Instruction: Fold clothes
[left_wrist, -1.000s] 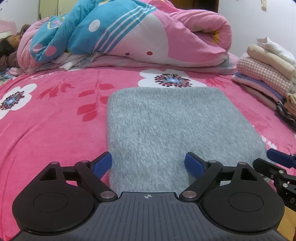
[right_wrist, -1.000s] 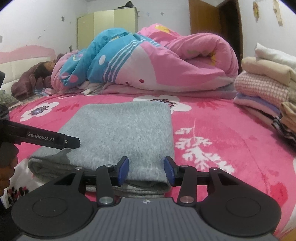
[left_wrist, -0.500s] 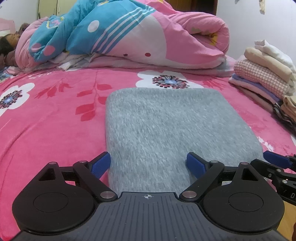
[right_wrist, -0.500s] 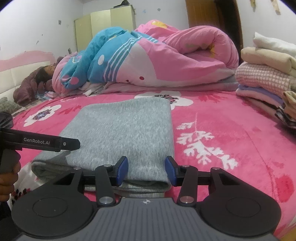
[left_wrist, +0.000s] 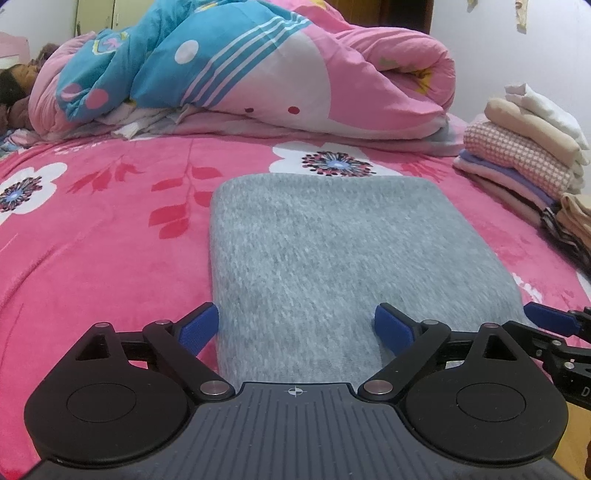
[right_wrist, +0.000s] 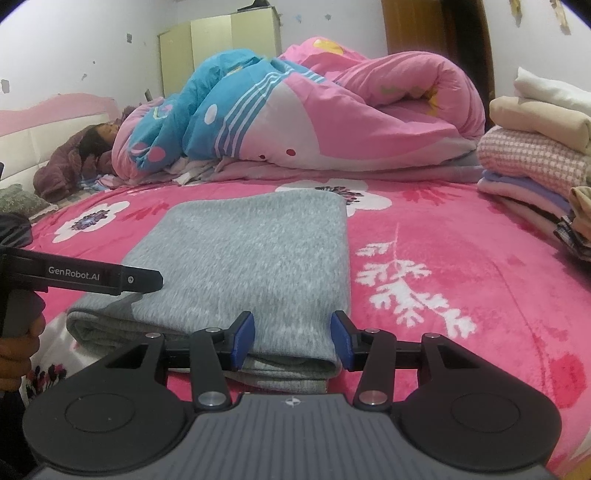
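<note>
Resting unchanged on the bed (left_wrist: 92, 258), the folded grey sweater (left_wrist: 332, 258) looks finished; left gripper (left_wrist: 295, 328) and right gripper (right_wrist: 293, 341) remain released astride its near edge.

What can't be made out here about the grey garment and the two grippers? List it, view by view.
- Left wrist view: the near edge of the grey garment is hidden behind the left gripper.
- Left wrist view: the right gripper is cut off by the right edge.
- Right wrist view: the right gripper covers part of the near edge, so whether its pads touch the cloth is unclear.
</note>
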